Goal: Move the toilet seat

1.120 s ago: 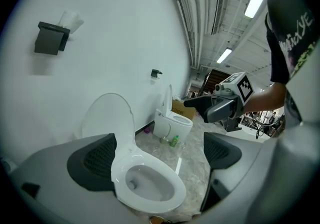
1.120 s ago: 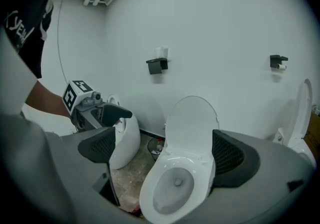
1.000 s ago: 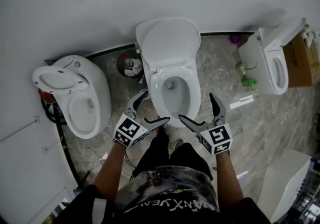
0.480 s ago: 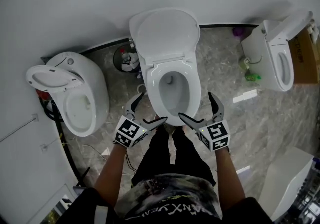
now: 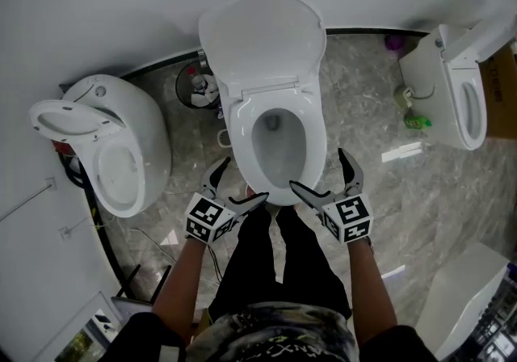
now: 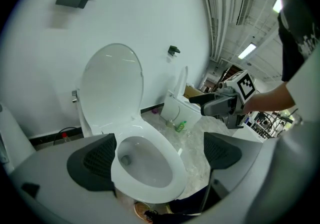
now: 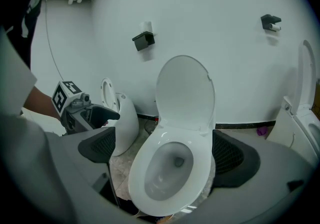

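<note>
Moved nearer, your left gripper point(image 5: 241, 181) and right gripper point(image 5: 319, 172) flank the toilet seat point(image 5: 240, 142) front, jaws wide apart and empty: approach step, next grip its rim.

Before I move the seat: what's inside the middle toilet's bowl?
Only the bare white bowl and its drain hole show; the part under the near rim is covered.

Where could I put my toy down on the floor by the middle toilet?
The widest bare floor lies between the middle toilet and the right toilet. The left side is tight: a bin, then the left toilet.
</note>
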A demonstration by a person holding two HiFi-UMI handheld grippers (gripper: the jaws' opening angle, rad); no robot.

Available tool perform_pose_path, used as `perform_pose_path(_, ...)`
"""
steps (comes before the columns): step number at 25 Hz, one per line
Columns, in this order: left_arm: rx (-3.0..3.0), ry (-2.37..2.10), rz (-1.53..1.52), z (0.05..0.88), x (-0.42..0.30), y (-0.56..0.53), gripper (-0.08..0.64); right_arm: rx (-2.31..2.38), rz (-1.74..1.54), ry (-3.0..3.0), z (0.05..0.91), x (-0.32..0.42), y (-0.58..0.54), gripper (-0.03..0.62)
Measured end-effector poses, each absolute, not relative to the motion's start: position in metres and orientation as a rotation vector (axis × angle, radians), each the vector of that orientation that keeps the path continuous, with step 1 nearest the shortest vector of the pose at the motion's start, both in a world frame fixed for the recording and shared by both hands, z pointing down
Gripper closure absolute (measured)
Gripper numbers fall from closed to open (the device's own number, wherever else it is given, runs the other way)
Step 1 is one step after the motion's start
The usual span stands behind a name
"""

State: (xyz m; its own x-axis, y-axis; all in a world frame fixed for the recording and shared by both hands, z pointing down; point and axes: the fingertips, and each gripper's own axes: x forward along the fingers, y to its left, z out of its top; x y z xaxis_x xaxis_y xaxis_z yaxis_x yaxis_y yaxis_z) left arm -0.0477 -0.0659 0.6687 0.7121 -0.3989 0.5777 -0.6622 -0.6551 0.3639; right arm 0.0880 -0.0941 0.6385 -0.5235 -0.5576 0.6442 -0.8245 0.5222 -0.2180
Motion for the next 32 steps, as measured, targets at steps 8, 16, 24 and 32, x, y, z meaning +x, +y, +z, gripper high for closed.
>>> perform_pose_path(8,2.256,-0.862,0.537,0.732,-0.047,-0.064,0.026,1.18,0.768,-2.214,0.716,0.109,-0.095,0.008)
perform_pose_path(16,2.082,-0.914,0.506,0.821,-0.051,-0.039,0.026,1.195,0.924,-2.088,0.818,0.13,-0.061,0.008)
perform_pose_path(24,1.923,-0.928,0.507,0.888,-0.053,-0.001,0.026,1.186,1.054,-2.011,0.883,0.137,-0.03,0.008)
perform_pose_path(32,1.841,-0.941,0.501,0.917,-0.054,0.018,0.026,1.227,1.124,-1.973,0.912,0.145,-0.027,0.008)
